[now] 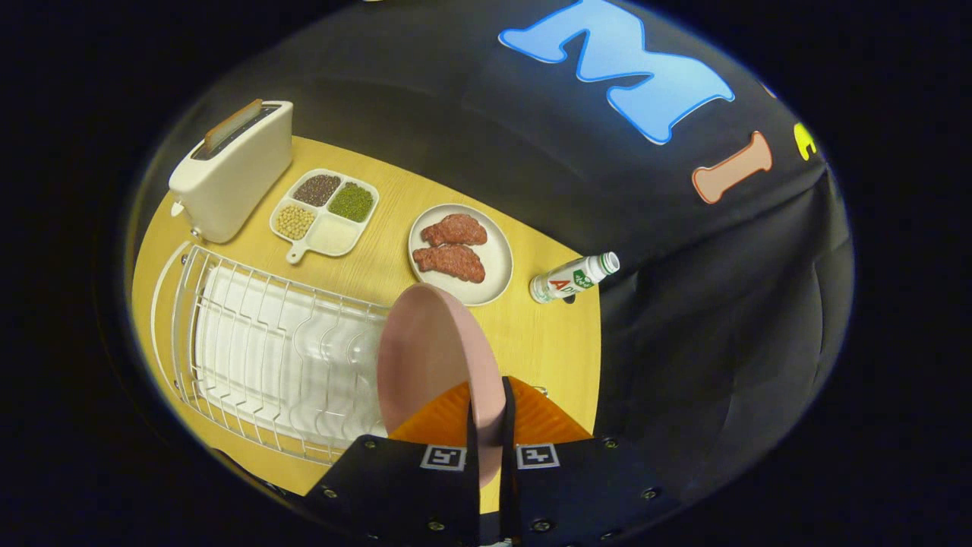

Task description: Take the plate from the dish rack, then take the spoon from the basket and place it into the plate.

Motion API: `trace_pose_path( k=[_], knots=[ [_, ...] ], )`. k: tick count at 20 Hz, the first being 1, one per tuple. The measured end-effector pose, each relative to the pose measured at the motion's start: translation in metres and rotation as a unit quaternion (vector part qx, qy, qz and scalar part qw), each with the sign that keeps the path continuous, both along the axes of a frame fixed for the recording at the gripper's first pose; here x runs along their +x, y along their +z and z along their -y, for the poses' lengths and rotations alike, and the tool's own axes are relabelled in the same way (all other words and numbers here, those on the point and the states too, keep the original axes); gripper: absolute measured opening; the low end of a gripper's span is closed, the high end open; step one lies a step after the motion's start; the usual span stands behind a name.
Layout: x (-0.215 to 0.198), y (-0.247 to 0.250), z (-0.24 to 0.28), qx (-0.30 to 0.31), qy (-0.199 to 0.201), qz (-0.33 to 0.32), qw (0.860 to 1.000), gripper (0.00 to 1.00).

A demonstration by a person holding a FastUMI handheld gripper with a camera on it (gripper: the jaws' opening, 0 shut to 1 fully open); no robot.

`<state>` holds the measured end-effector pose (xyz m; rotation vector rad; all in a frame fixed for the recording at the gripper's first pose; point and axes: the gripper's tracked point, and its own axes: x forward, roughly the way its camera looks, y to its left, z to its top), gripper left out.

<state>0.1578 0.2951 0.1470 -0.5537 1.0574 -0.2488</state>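
Jaws pinching pink plate (437,357) by rim, held edge-on above dish rack (266,365), clearing wires for lift-out.

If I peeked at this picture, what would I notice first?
First, the big pink plate, standing on edge, pinched between the gripper fingers just above the white wire dish rack. Beyond it on the yellow table sits a white dish of meat pieces, with a cream toaster beyond the rack.

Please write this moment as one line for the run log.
step: plate out of rack | tool: shut on plate | plate: on edge, over rack | spoon: not yet taken
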Motion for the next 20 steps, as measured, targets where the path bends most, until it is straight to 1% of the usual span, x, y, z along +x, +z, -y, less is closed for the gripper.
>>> trace_pose_path(
  k=[3,6,8,10,13,16,20],
  knots=[
    [-0.009,0.009,0.001,0.044,-0.009,0.002,0.999,0.10],
    [-0.024,0.017,0.005,0.087,-0.004,0.008,0.996,0.10],
    [-0.040,0.022,0.006,0.129,0.001,0.012,0.992,0.10],
    [-0.061,0.024,0.008,0.170,0.005,0.013,0.985,0.10],
    [-0.095,0.027,0.023,0.213,0.008,0.016,0.977,0.10],
    [-0.129,0.020,0.039,0.250,0.002,0.018,0.968,0.10],
    [-0.175,-0.003,0.060,0.291,-0.015,0.014,0.957,0.10]
  ],
)
